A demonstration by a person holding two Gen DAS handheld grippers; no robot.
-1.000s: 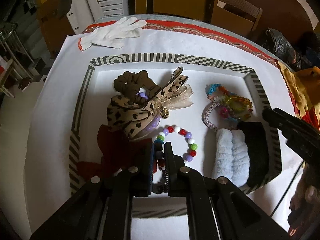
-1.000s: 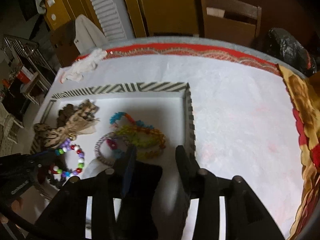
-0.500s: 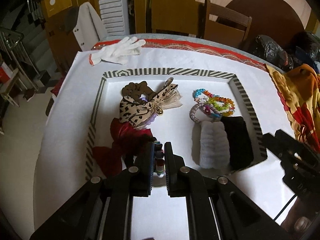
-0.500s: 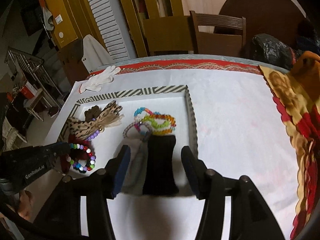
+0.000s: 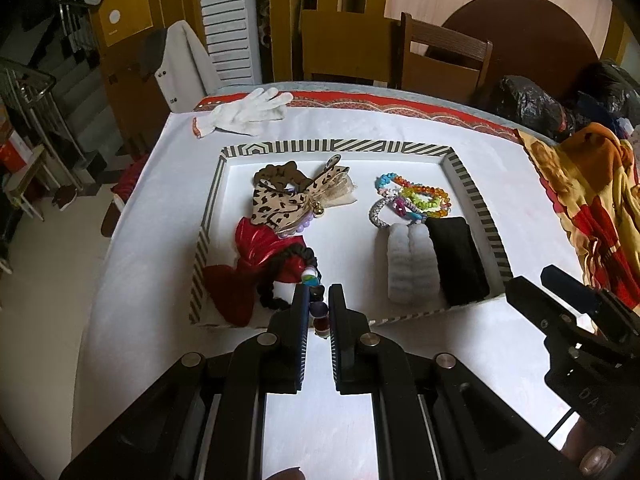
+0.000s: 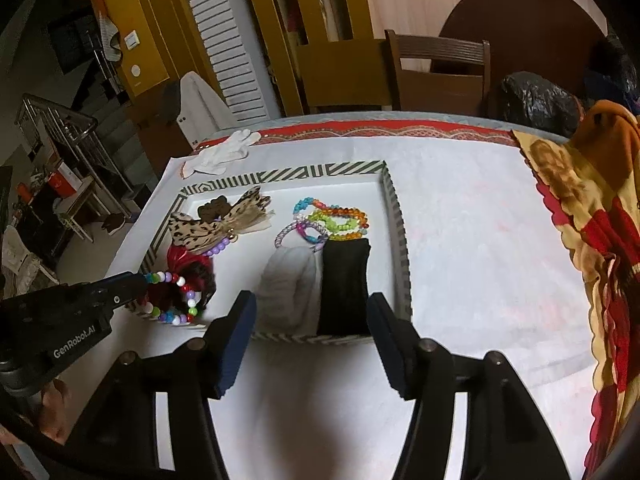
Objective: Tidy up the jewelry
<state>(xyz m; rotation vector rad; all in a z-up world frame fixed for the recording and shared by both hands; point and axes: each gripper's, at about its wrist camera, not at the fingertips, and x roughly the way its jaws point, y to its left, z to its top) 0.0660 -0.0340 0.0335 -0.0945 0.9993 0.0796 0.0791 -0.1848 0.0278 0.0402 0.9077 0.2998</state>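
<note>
My left gripper (image 5: 319, 304) is shut on a multicoloured bead bracelet (image 5: 316, 300), held above the near edge of the striped tray (image 5: 336, 147); the bracelet hangs as a ring in the right wrist view (image 6: 172, 296). The tray holds a leopard bow (image 5: 292, 196), a brown scrunchie (image 5: 276, 172), a red bow (image 5: 256, 248), a black scrunchie (image 5: 292, 264), bright bead bracelets (image 5: 416, 200), a white headband (image 5: 410, 264) and a black headband (image 5: 458, 264). My right gripper (image 6: 312, 340) is open and empty, near the tray's front right.
A white glove (image 5: 248, 114) lies behind the tray on the white cloth. A patterned blanket (image 5: 592, 200) covers the table's right side. Wooden chairs (image 5: 440, 60) and a black bag (image 5: 532, 104) stand behind the table.
My left gripper lifted the bead bracelet out of the tray and drew back toward the near edge. My right gripper also pulled back and opened wider.
</note>
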